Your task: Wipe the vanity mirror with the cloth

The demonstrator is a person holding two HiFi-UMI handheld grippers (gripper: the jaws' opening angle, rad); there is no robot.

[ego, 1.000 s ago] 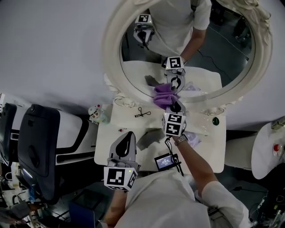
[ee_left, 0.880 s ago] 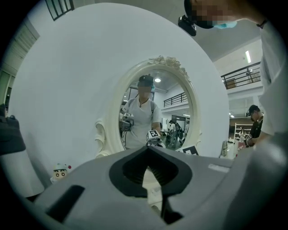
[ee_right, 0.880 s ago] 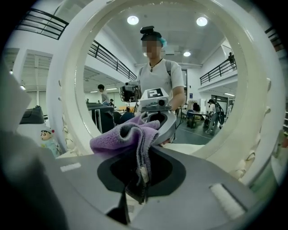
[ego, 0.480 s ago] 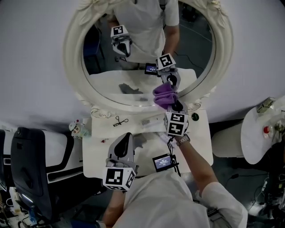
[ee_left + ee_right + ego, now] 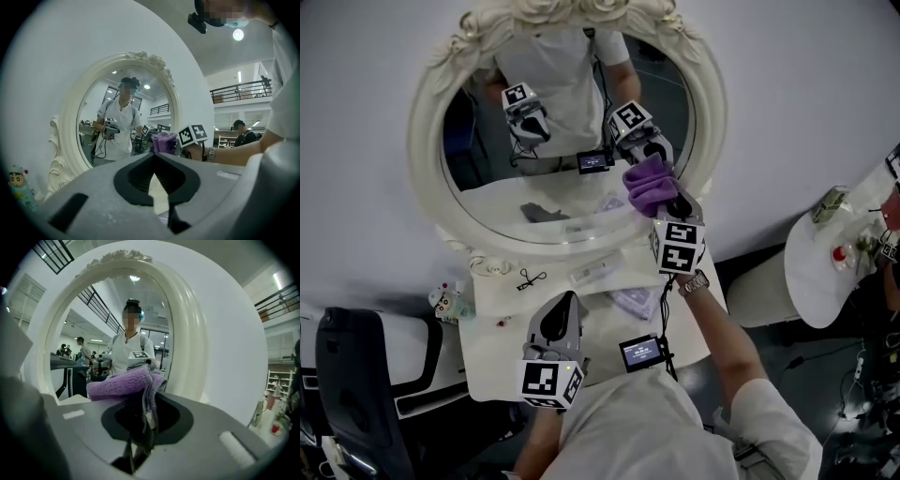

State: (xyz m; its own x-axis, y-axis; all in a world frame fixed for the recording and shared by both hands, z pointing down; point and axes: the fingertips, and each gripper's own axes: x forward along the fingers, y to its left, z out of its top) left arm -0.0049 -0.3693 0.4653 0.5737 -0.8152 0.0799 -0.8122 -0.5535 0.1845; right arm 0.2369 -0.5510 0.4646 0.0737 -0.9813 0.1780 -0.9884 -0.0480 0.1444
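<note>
My right gripper [image 5: 664,194] pinches the purple cloth [image 5: 647,180], which looks pressed to the mirror [image 5: 534,159] near its right edge, so most of the glass lies to my left. My left gripper [image 5: 560,314], jaws together on nothing, hangs low over the table [image 5: 492,349], well apart.

Mirror [image 5: 487,178] standing at the back of the worktop [image 5: 487,347], both claws in front of it.
The cloth [image 5: 649,183] is sitting in the right claw [image 5: 667,202], pressing against the mirror's right side; the left claw [image 5: 565,305] is hanging over the worktop's middle, apart from the mirror. A figurine [image 5: 442,302] is standing at the worktop's left edge.
</note>
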